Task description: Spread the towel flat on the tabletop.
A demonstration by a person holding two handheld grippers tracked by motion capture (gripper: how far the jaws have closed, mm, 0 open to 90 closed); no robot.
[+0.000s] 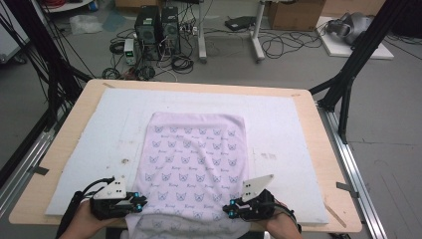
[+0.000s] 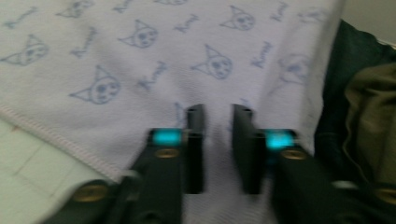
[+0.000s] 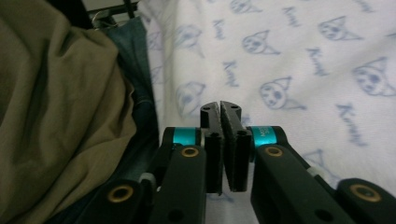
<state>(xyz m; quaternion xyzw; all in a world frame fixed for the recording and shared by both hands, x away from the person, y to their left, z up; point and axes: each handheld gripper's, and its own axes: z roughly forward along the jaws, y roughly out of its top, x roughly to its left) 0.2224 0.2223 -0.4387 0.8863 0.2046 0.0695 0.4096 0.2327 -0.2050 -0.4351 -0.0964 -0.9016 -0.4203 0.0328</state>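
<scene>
Cloth: pale pink towel (image 1: 191,159) w/ blue cat-face print is lying flat on the white pad (image 1: 89,149), centre of the table (image 1: 64,134); near end is hanging over the table's front edge toward the person.
Cloth edges: far edge is running straight, well short of the pad's far edge; stitched hem (image 2: 56,135) is showing in the left gripper view, crossing diagonally just beside the jaws.
L gripper: left gripper (image 1: 141,203) is sitting at the towel's near-left corner, jaws pointing inward; in its own view (image 2: 218,114) a gap is showing btw the jaws w/ cloth in it, blurred, pads not seen pressing.
R gripper: right gripper (image 1: 228,209) is sitting at the near-right corner; in its own view (image 3: 220,108) jaws are standing nearly together, pinching a thin fold of the towel (image 3: 289,70).
Hands: left hand (image 1: 84,219) & right hand (image 1: 281,224) are coming in from the bottom.
Room: wide bare pad is lying open left, right & beyond the towel.
</scene>
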